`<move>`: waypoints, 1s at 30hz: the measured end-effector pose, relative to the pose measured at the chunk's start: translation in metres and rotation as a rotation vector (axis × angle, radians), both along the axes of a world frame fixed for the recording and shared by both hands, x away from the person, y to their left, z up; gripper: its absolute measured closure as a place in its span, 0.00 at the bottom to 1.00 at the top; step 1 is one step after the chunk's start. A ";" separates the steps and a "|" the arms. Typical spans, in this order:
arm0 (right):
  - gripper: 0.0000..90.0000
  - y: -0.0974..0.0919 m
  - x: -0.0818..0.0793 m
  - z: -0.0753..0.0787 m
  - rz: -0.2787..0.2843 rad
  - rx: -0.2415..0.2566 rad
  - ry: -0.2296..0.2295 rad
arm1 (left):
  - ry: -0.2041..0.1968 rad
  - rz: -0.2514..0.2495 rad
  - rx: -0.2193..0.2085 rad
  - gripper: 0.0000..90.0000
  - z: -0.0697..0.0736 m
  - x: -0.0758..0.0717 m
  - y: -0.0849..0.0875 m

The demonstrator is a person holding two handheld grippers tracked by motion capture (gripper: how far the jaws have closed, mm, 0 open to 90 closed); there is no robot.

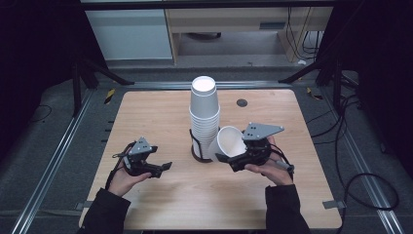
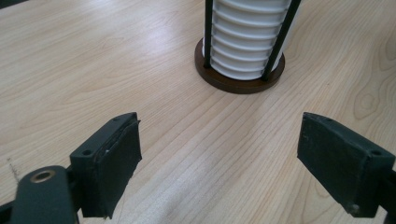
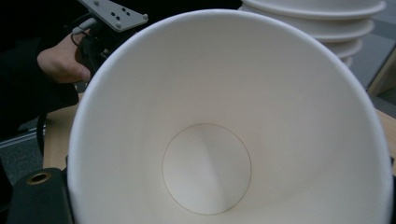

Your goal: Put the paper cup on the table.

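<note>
Nearest me on the left, my left gripper (image 1: 163, 168) hovers low over the wooden table (image 1: 146, 112) with its jaws spread wide and nothing between them. Just right of it stands the stack of white paper cups (image 1: 204, 114) in its dark-based wire holder (image 2: 239, 77). Right of that, my right gripper (image 1: 225, 159) clamps a single white cup (image 1: 229, 141), tilted with its mouth facing the gripper camera, touching the stack's side.

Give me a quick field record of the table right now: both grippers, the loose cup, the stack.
left gripper: open, empty, low over the table, left of the holder
right gripper: shut on single paper cup
single paper cup: white, tilted, mouth facing the right gripper's camera, beside the stack
cup stack: upside down, upright in the holder
holder: round brown base, black vertical rods
</note>
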State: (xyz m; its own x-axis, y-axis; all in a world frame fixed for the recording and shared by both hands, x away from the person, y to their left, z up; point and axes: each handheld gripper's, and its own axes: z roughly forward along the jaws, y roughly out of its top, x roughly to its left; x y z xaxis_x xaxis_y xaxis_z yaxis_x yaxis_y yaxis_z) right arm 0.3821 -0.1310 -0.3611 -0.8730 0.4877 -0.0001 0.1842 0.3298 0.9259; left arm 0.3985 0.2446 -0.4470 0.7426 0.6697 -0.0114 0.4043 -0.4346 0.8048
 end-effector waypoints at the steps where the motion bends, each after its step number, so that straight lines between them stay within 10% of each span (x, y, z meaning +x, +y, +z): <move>1: 0.15 -0.003 0.001 0.001 -0.011 -0.001 0.000 | -0.001 0.004 0.003 0.14 -0.001 0.000 0.000; 30: 0.15 -0.075 0.047 -0.013 -0.407 -0.122 0.089 | 0.024 0.043 0.023 0.14 -0.010 0.006 0.008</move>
State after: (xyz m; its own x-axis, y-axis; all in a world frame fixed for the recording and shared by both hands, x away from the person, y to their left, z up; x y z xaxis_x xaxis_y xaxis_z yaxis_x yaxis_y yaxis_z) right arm 0.4288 -0.2058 -0.3737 -0.6086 0.7933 -0.0129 0.3991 0.3202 0.8592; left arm 0.4044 0.2523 -0.4568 0.7125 0.7015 -0.0130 0.4421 -0.4346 0.7846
